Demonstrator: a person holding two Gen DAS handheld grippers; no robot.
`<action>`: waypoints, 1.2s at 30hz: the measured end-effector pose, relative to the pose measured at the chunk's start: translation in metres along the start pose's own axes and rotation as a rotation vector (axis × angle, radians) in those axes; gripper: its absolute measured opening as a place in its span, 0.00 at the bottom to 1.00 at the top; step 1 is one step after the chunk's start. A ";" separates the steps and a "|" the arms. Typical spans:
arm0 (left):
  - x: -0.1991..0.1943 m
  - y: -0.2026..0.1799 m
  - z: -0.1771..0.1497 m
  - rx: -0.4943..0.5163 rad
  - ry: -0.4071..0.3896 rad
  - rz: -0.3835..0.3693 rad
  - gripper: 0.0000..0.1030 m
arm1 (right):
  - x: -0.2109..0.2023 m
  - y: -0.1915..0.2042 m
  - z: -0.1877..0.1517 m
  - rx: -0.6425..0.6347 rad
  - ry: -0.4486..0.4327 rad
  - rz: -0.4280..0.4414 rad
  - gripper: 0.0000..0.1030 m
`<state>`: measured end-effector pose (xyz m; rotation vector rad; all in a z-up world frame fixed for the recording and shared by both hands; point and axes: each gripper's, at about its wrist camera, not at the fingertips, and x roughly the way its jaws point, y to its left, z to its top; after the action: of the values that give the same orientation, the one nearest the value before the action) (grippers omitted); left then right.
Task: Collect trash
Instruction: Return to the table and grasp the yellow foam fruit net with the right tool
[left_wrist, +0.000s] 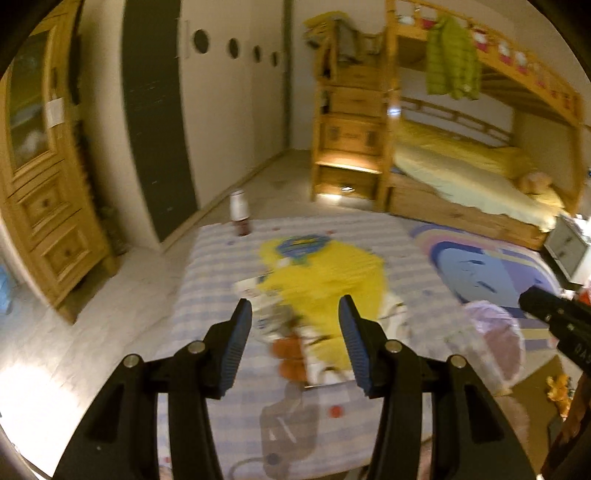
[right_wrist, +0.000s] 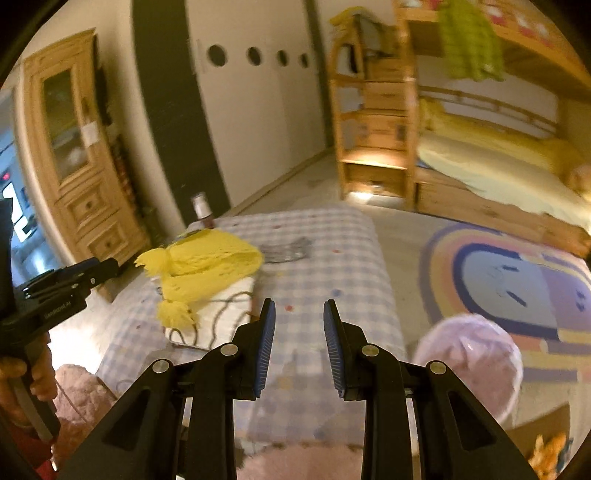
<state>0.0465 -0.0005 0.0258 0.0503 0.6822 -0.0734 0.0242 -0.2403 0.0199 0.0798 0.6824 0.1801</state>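
Note:
My left gripper (left_wrist: 295, 301) is open and holds nothing; it hangs over a checked mat (left_wrist: 221, 266). Under it lie a yellow knitted cloth (left_wrist: 332, 280), a blurred crumpled wrapper (left_wrist: 273, 321) and a blue-green packet (left_wrist: 301, 247). At the mat's far edge a small bottle (left_wrist: 240, 214) stands upright. My right gripper (right_wrist: 300, 302) is also open and bare above the same mat (right_wrist: 332, 258). Ahead of it are the yellow cloth (right_wrist: 207, 266), a clear crumpled wrapper (right_wrist: 288, 251) and the bottle (right_wrist: 203, 214). A bin with a pink liner (right_wrist: 469, 365) stands on the floor to its right.
A wooden cabinet (left_wrist: 44, 221) lines the left wall. A bunk bed with drawer steps (left_wrist: 351, 147) fills the back right. A colourful round rug (right_wrist: 509, 280) lies right of the mat. A hand (right_wrist: 22, 373) holds the left gripper (right_wrist: 107, 267). The pink bin (left_wrist: 495, 343) sits near the right gripper (left_wrist: 528, 299).

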 end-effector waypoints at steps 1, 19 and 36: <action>0.002 0.006 -0.003 -0.010 0.007 0.013 0.46 | 0.006 0.001 0.003 -0.012 0.009 0.013 0.28; -0.024 0.053 -0.031 -0.097 0.040 0.161 0.62 | 0.044 0.053 0.016 -0.133 0.061 0.168 0.45; 0.028 0.106 -0.020 -0.042 0.011 0.009 0.62 | 0.084 0.146 0.027 -0.300 0.059 0.051 0.82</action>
<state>0.0644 0.1055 -0.0048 0.0136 0.6942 -0.0506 0.0849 -0.0815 0.0076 -0.1962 0.7063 0.3324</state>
